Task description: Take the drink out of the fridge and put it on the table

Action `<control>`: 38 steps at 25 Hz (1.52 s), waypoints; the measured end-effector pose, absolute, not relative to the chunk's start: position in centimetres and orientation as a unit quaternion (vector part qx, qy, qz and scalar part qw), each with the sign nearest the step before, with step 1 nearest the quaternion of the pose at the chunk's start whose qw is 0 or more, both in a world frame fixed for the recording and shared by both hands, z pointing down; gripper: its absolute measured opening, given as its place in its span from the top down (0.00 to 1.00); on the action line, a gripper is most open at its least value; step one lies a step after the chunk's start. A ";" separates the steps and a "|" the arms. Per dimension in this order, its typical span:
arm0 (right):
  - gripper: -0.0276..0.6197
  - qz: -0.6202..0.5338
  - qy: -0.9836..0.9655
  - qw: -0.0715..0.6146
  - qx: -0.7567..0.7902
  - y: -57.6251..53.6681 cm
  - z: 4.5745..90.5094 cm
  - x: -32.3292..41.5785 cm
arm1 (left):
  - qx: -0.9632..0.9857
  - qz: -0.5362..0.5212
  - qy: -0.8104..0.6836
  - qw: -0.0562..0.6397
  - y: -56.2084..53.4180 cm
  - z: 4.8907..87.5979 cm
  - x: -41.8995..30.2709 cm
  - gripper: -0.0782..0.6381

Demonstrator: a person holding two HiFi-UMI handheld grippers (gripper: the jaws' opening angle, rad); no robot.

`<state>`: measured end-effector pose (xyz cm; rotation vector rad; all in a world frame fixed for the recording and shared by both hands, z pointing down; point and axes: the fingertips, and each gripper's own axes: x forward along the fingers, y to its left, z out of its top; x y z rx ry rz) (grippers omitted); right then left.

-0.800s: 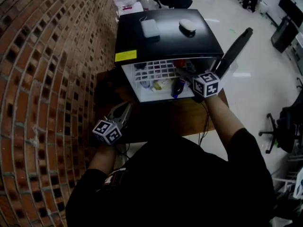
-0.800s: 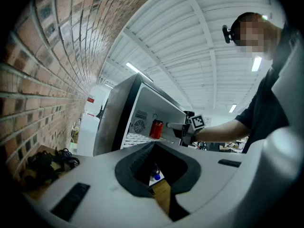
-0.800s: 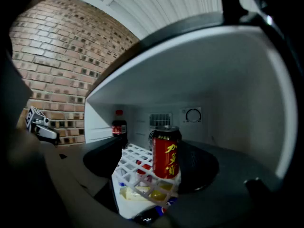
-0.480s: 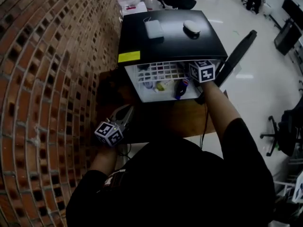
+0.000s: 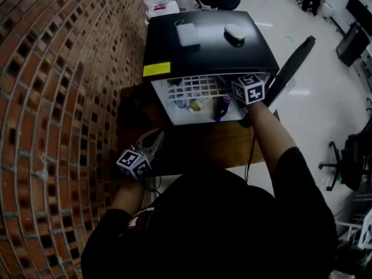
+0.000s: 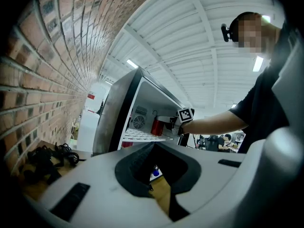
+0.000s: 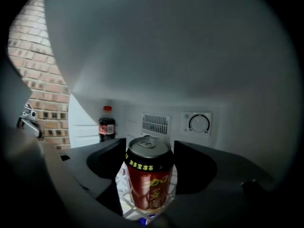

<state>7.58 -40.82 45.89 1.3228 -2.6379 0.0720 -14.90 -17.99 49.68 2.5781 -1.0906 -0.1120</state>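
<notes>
Reaching into the open mini fridge (image 5: 209, 48) with the right gripper (image 7: 150, 164), at upper centre of the head view. Framing the red herbal-tea can (image 7: 148, 186) at lower middle of the right gripper view, straight ahead between the jaws, long axis vertical, standing on the white wire shelf (image 7: 122, 197). Holding the jaws wide apart, one pad flanking each side of the can, apparently not yet pressing. Leaving the cola bottle (image 7: 107, 125) untouched at rear left. Idling the left gripper (image 5: 152, 139) at lower left of the head view, by the left end of the wooden table (image 5: 197, 147), well apart from the fridge, jaws drawn together on nothing. Judging a plain squeeze sufficient next.
</notes>
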 end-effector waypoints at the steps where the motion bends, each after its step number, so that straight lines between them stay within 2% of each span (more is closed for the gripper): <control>1: 0.45 0.022 -0.895 0.087 0.436 -39.6 45.5 7.4 | 0.906 -0.039 -0.385 0.170 -18.0 49.7 -14.9 0.90; 7: 0.45 -0.013 -0.936 0.063 0.346 -26.5 44.7 6.8 | 0.911 -0.027 -0.374 0.173 -18.0 51.1 -14.9 0.90; 11: 0.45 0.040 -0.929 0.090 0.356 -21.8 53.9 9.1 | 0.914 -0.022 -0.367 0.171 -17.6 51.1 -14.1 0.90; 15: 0.45 0.088 -0.915 0.151 0.365 -20.0 63.4 10.3 | 0.915 -0.011 -0.364 0.172 -16.9 51.1 -14.1 0.90; 21: 0.45 0.107 -0.899 0.207 0.371 -19.5 71.2 10.2 | 0.918 0.026 -0.357 0.174 -15.3 52.8 -14.4 0.90; 25: 0.45 0.123 -0.892 0.180 0.396 -19.0 72.0 10.1 | 0.915 0.029 -0.357 0.184 -14.9 52.8 -14.1 0.90; 29: 0.43 0.108 -0.892 0.207 0.387 -17.9 72.6 10.5 | 0.915 0.027 -0.357 0.186 -15.0 52.7 -13.7 0.90; 30: 0.38 0.096 -0.896 0.211 0.379 -17.9 71.1 10.3 | 0.915 0.023 -0.357 0.187 -15.1 52.4 -13.5 0.90; 32: 0.31 0.075 -0.913 0.169 0.363 -18.4 66.0 10.5 | 0.914 0.008 -0.359 0.189 -15.5 51.7 -13.4 0.90; 33: 0.31 0.072 -0.920 0.134 0.362 -19.1 62.4 11.0 | 0.914 0.000 -0.361 0.187 -15.8 51.3 -13.4 0.90; 34: 0.34 0.074 -0.924 0.098 0.363 -19.9 58.5 11.6 | 0.914 -0.008 -0.362 0.183 -16.4 50.9 -13.3 0.90; 37: 0.63 0.086 -0.922 0.023 0.376 -22.8 49.9 13.0 | 0.915 -0.025 -0.366 0.170 -18.3 49.7 -13.0 0.90; 38: 0.68 0.083 -0.921 0.018 0.381 -23.5 48.5 13.1 | 0.916 -0.029 -0.364 0.164 -18.9 49.0 -12.6 0.90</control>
